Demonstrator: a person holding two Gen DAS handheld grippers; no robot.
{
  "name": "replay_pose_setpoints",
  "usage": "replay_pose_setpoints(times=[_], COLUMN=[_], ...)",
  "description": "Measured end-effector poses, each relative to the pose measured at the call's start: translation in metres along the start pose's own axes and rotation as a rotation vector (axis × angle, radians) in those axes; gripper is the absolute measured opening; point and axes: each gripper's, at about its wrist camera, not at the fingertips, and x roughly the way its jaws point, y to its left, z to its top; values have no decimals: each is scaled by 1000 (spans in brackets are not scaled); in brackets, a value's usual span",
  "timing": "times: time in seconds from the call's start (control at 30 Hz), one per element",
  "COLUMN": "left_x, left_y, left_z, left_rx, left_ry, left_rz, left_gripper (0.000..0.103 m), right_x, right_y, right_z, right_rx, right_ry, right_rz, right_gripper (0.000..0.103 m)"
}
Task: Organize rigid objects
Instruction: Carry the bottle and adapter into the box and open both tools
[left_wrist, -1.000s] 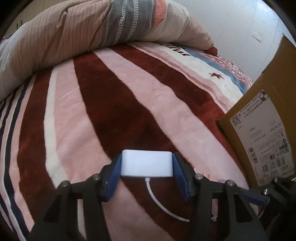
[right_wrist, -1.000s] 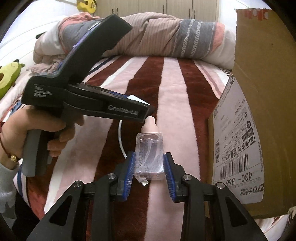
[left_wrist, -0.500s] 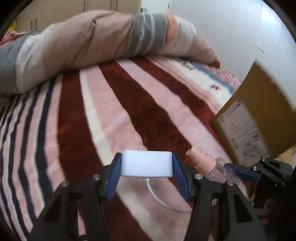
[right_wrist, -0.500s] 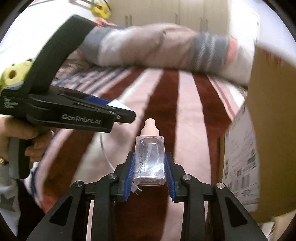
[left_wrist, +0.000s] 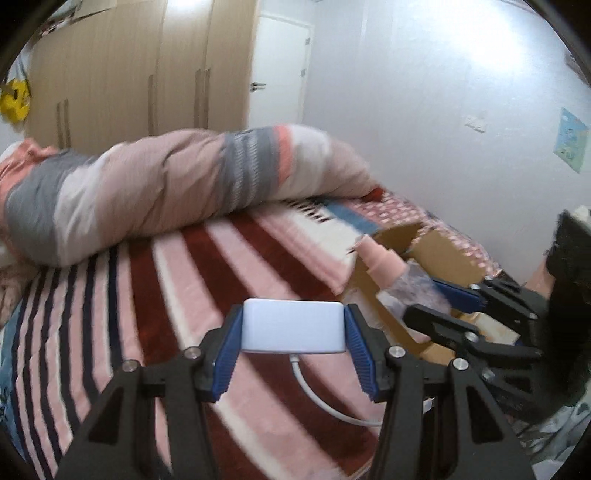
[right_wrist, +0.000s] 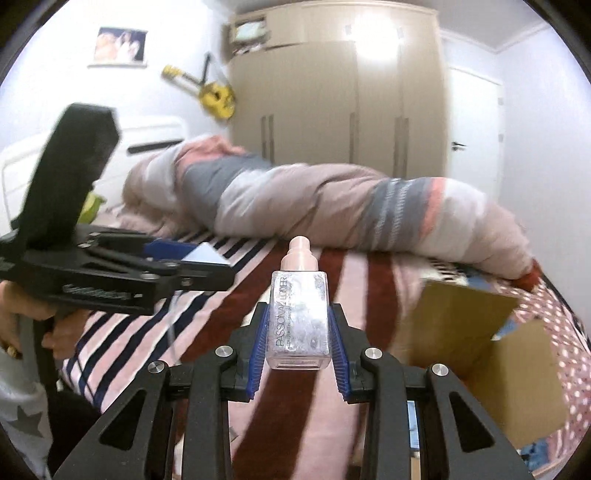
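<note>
A white charger (left_wrist: 293, 326) is clamped between the pads of the left gripper (left_wrist: 293, 345), its cable (left_wrist: 321, 400) hanging below, above the striped blanket (left_wrist: 147, 295). A clear bottle (right_wrist: 299, 317) is gripped upright between the right gripper's (right_wrist: 299, 356) pads, its pink cap beyond the tips. Both are held near the box (right_wrist: 480, 332), apparently just left of its opening, though blur obscures this.

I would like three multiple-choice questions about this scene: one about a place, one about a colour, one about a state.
1. Where is the cardboard box?
A. on the bed, right of the bottle
B. on the wardrobe
C. on the floor

2. What colour is the charger?
A. black
B. white
C. yellow

3. What state is the right gripper in?
A. open and empty
B. shut on the box
C. shut on the clear bottle

Answers: 1 A, it sits on the striped blanket; 2 B, its body is white in the left gripper; 3 C, both pads press the bottle's sides.
</note>
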Motion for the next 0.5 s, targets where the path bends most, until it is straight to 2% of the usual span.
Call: replay_pose_setpoints(times=[0.23,0.5], left_x=[32,104], left_y=[-66,-119], left_z=[40,59], left_rx=[86,147], left_ry=[-8,73], left_rz=[-86,-119], left_gripper=[51,51], right_x=[-26,-22], right_y=[-70,-130], right_z=[-8,-36], right_rx=[121,167], right_ry=[-19,69], right_rz=[-101,-169], right_gripper=[27,27])
